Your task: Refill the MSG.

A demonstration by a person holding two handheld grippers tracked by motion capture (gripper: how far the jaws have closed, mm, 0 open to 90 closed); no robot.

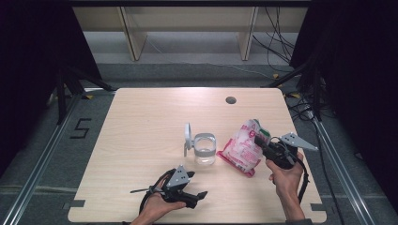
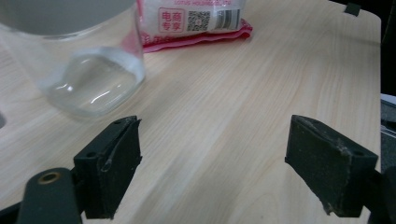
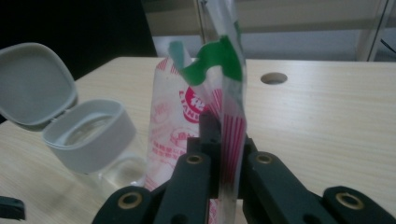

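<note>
Surface (image 1: 141, 140): pale wood-grain laminate, rectangular w/ rounded corners, smooth, matte. Small round cable hole (image 1: 230, 100) near far edge, well beyond both tongs. Wide bare stretch on the far side and to the left of the left tongs; bare strip also betw. the two tongs along the near edge.

Bag (image 1: 244, 147): soft crinkly plastic pouch, white w/ red-pink print, green strip at top, red sealed hem at bottom. Lower end rests on the surface, upper end lifted and pinched in the right tongs. In the right gripper view the film stands upright betw. the black jaws, folded and wavy at the top. In the left gripper view its barcode end lies ahead of the left tongs, past the jar.

Jar (image 1: 204, 149): clear glass, rounded-square body, thick base, grey plastic collar, hinged grey lid (image 1: 187, 136) flipped open and standing up. Sits just beside the bag, betw. the two tongs, ahead of the left ones; apart from their jaws.

Right tongs (image 1: 261, 141): black, closed tight on the bag's upper part, near the surface's right edge, little room on that side.

Left tongs (image 1: 199, 194): black, flat worn rubbery pads, jaws spread wide, nothing betw. them, low over bare wood close to the near edge.
</note>
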